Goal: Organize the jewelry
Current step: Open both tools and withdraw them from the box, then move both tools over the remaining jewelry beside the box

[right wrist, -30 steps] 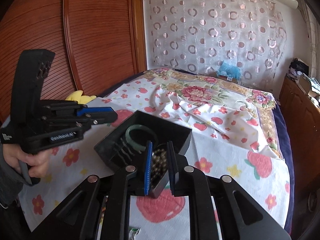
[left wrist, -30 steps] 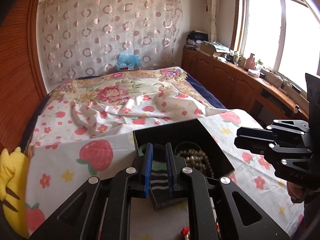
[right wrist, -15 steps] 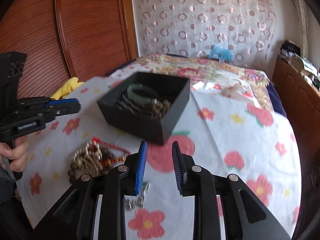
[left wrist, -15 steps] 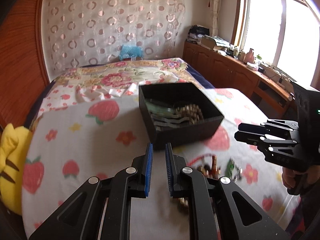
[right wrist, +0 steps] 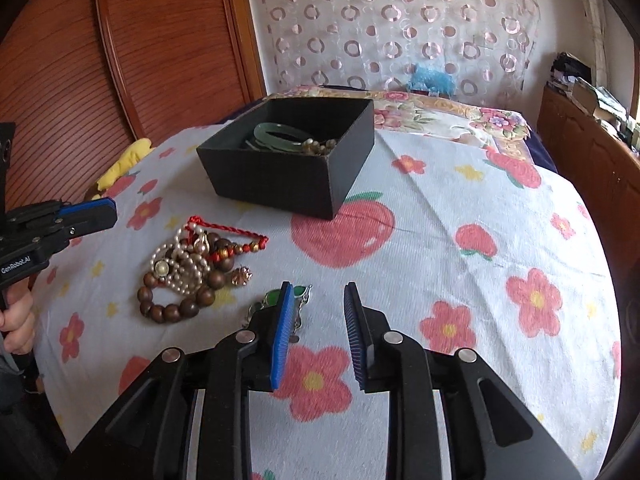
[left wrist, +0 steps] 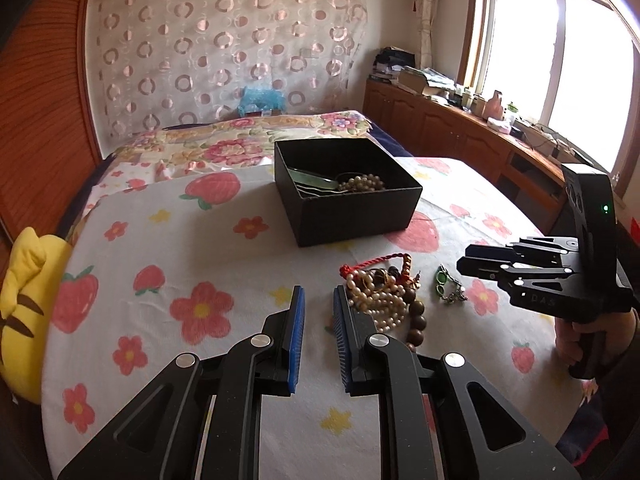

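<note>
A black open box [left wrist: 352, 204] [right wrist: 296, 176] stands on the flowered cloth and holds a green bangle [right wrist: 280, 138] and pale beads [left wrist: 362, 182]. In front of it lies a tangled pile of jewelry [left wrist: 380, 292] [right wrist: 188, 268]: pearl strands, brown wooden beads, a red cord. A small green-and-silver piece [left wrist: 446, 284] [right wrist: 288, 300] lies beside the pile. My left gripper [left wrist: 318, 312] is open and empty, just left of the pile. My right gripper [right wrist: 316, 304] is open and empty, its left finger over the green piece.
A yellow plush toy [left wrist: 24, 304] lies at the bed's left edge by the wooden wall. A wooden cabinet [left wrist: 460, 128] with clutter runs under the window on the right. The patterned curtain hangs behind the bed.
Both grippers pulled back from the box toward me and opened wider. The jewelry pile and green piece came into view in front of the box.
</note>
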Available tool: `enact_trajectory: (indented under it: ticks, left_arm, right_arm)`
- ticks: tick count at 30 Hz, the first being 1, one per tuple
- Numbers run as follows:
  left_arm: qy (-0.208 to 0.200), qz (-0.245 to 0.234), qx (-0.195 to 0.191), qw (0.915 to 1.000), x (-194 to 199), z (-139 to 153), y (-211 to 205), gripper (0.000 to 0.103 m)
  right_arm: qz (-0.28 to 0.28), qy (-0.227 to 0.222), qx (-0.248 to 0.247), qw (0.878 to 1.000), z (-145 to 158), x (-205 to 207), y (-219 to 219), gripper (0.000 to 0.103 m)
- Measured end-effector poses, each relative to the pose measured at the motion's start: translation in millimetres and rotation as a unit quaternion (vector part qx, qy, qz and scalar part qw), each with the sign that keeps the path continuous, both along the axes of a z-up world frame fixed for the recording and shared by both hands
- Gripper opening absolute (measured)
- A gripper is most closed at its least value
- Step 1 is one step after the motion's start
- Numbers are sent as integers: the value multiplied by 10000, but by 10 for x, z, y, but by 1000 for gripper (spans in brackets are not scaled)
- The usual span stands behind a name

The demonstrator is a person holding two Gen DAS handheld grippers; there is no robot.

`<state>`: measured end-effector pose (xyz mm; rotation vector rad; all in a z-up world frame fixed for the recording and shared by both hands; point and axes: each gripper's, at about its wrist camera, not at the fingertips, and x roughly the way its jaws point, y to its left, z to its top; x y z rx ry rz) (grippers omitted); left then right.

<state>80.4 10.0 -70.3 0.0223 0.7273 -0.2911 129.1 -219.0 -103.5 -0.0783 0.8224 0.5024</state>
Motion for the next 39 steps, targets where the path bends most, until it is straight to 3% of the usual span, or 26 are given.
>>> enact_trajectory:
  ticks: [11, 15, 18, 26, 32, 39]
  left_arm:
    - [364, -100, -72, 9993, 43, -226, -115, 15]
    - [428, -154, -121, 9989, 91, -249, -161, 15]
    - [522, -156, -169, 9984, 157, -280, -174, 21]
    - [644, -129, -158, 9977, 234, -359, -208, 21]
    - [670, -155, -249, 9973, 243, -394, -211, 11]
    - [448, -27, -266, 9986, 205, -320, -168, 10]
  right_arm:
    - [-64, 184, -101, 9998, -50, 49, 22, 28]
    - [-23, 133, -359, 9993, -64, 44, 117, 28]
    - [1, 84, -486, 9988, -72, 32, 157, 28]
    - [2, 95, -454, 9989, -82, 37, 135, 28]
    - [-1, 97, -449, 9989, -82, 37, 135, 28]
    - [0, 90, -464, 9989, -80, 41, 135, 28]
